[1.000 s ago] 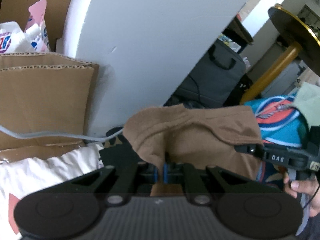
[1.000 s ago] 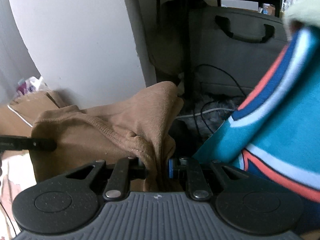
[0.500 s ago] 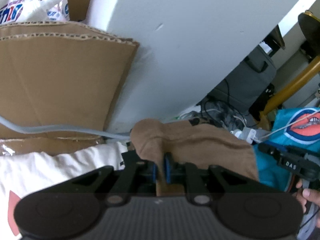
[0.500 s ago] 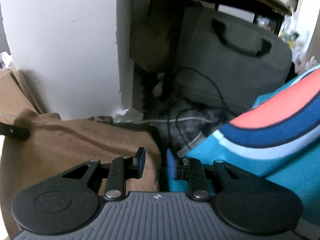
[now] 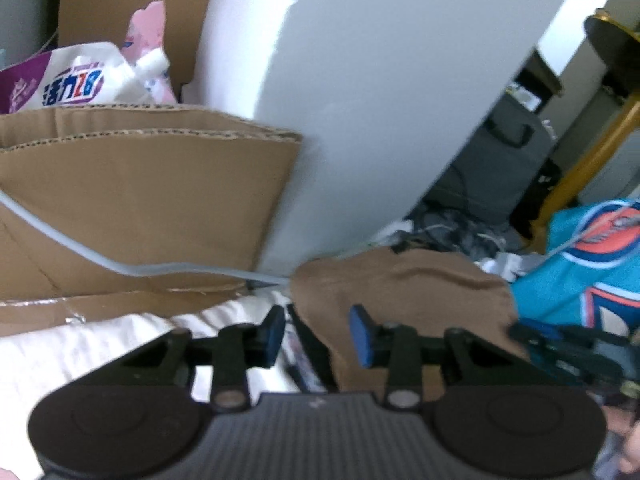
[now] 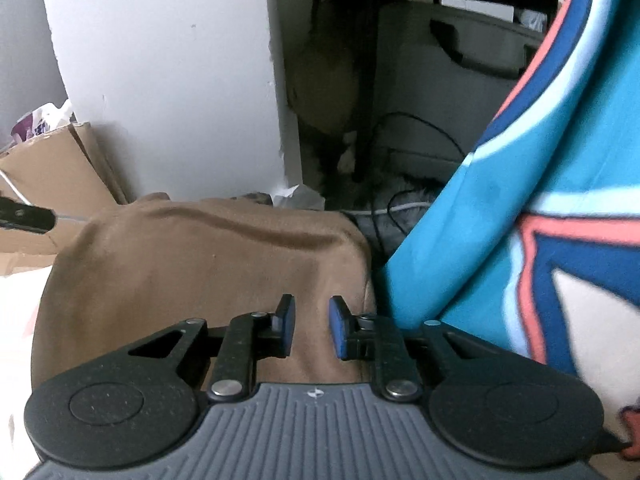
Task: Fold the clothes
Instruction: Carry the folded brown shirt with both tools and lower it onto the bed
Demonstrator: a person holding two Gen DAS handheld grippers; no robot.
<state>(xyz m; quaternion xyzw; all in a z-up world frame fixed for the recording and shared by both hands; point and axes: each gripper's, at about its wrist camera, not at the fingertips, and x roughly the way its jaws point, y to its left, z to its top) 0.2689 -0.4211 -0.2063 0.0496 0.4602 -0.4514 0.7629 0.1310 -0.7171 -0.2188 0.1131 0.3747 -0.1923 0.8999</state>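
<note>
item one, largest: teal jersey-like garment with orange, navy and white print point(image 6: 520, 184). it lies heaped to the right of my work, its edge just beside the brown piece. looks slick and light, likely to slide on itself; not in hand.

item two: soft brown knit garment, thick and matte point(image 6: 200, 264). it lies flat in front of both my tools, on a white cloth point(image 5: 80, 344), its far edge near the white wall point(image 5: 380, 100). i judge it light, limp, with no stiffness of its own, a little grippy; it will sag wherever it is not supported. best hold: the two near corners or the stitched hem, one per tool, pinching a single layer.

item three: my left gripper point(image 5: 316, 332). jaws have just been opening and stand apart; the brown edge lies between them, unpressed.

item four: my right gripper point(image 6: 311, 326). jaws have just narrowed a little but remain parted, brown cloth seen through the gap, nothing clamped.
</note>
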